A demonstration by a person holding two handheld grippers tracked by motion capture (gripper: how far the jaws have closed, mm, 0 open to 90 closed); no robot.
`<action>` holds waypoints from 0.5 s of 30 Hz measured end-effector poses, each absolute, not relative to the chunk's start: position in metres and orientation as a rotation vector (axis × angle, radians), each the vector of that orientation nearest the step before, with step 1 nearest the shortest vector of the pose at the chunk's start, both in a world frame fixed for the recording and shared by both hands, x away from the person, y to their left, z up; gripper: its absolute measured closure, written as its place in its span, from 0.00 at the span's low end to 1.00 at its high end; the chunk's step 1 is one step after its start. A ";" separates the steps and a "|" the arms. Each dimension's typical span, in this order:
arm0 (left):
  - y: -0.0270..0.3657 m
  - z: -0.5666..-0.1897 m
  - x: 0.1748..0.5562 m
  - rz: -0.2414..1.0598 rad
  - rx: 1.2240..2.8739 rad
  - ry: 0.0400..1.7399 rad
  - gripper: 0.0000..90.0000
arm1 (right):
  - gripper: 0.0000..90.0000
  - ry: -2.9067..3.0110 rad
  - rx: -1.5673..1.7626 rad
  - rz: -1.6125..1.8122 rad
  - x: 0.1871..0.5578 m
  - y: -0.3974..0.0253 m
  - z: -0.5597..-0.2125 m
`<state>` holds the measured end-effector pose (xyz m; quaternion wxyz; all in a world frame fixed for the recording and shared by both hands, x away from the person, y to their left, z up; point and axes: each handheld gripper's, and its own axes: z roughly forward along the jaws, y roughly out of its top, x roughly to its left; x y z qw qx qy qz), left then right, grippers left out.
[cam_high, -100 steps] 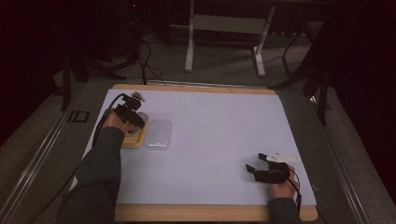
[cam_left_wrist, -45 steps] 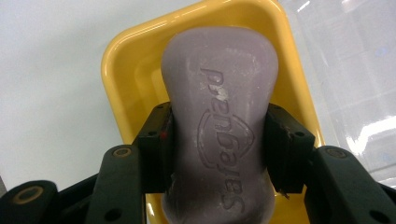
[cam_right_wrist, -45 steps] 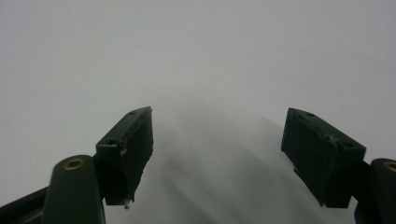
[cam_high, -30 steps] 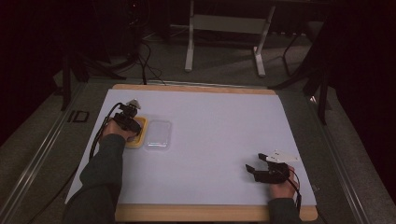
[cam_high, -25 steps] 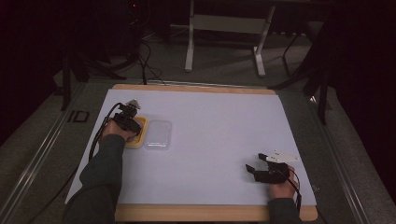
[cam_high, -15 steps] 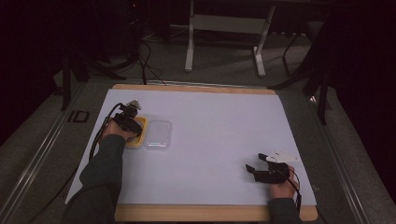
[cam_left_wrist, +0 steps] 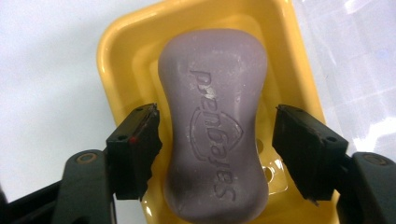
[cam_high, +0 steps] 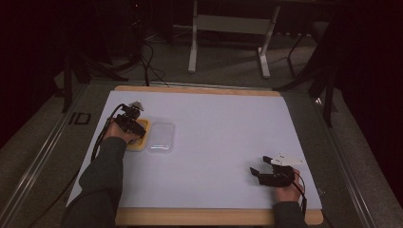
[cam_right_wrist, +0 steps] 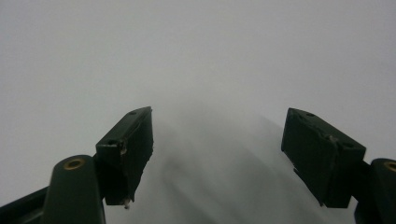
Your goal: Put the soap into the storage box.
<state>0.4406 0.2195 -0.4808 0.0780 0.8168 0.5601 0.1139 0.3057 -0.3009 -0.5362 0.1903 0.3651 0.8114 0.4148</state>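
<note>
Left gripper view looks straight down on a purple bar of soap [cam_left_wrist: 212, 126] lying lengthwise in a yellow soap dish [cam_left_wrist: 114, 51]. The left gripper [cam_left_wrist: 217, 144] has its jaws spread wide, one on each side of the soap at its narrow waist. Neither jaw is touching the bar: a strip of yellow dish shows between the soap and each pad. The soap carries raised lettering along its top face. Just beside the dish, on the side away from the table's near left edge, a clear plastic lid [cam_left_wrist: 355, 60] lies flat on the white sheet.

High view places the dish [cam_high: 140, 137] toward the left part of the table [cam_high: 214, 216], with the left gripper [cam_high: 129, 124] directly over it and the person's left forearm [cam_high: 102, 175] running back from the dish to the near edge. The clear lid [cam_high: 161, 137] sits touching or almost touching the dish on its right side. The right gripper [cam_high: 259, 171] rests well apart from the dish, near the table's front right corner, held in the person's right hand [cam_high: 285, 190].

Right gripper view shows its jaws spread open over bare white sheet [cam_right_wrist: 210, 70], with nothing between them.
</note>
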 end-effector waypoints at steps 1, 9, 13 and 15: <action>0.220 -0.479 0.440 0.351 2.439 1.675 0.35 | 0.28 2.280 1.026 1.165 0.306 -0.301 -0.536; 0.227 -0.464 0.431 0.394 2.370 1.622 0.35 | 0.28 2.280 1.025 1.165 0.306 -0.301 -0.536; 0.225 -0.456 0.422 0.436 2.372 1.532 0.36 | 0.28 2.281 1.025 1.165 0.306 -0.301 -0.536; 0.222 -0.452 0.417 0.448 2.378 1.462 0.37 | 0.27 2.282 1.027 1.165 0.306 -0.301 -0.536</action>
